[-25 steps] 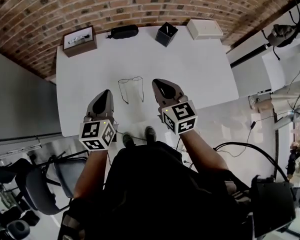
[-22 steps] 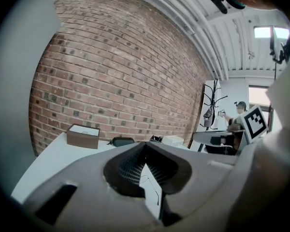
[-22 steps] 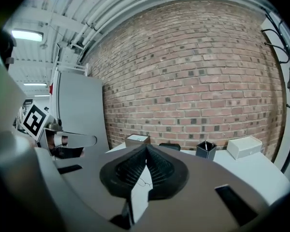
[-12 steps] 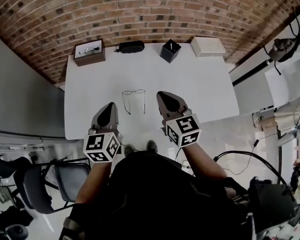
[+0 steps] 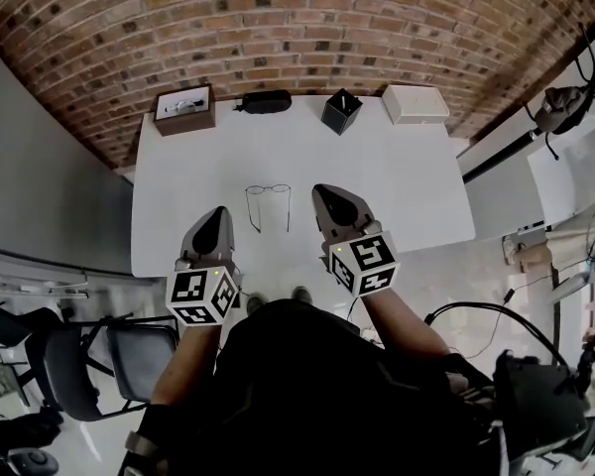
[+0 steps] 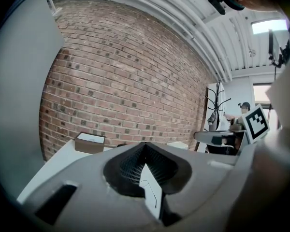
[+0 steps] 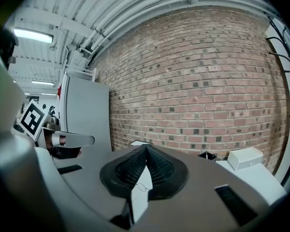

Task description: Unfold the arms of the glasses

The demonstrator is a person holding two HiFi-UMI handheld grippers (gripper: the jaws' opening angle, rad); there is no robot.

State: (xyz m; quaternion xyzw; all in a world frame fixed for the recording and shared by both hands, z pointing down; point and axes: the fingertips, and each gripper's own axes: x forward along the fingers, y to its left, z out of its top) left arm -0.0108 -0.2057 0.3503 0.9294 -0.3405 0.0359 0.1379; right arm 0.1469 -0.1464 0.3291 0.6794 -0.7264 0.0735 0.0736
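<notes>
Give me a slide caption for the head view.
Glasses lie arms unfolded on the white table, between the shut left hand-held gripper and shut right hand-held gripper.

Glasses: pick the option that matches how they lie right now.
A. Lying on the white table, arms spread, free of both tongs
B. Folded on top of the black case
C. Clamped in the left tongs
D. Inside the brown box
A: in the head view the glasses lie on the white table with both arms stretched out, between the shut left tongs and right tongs, touching neither.
</notes>
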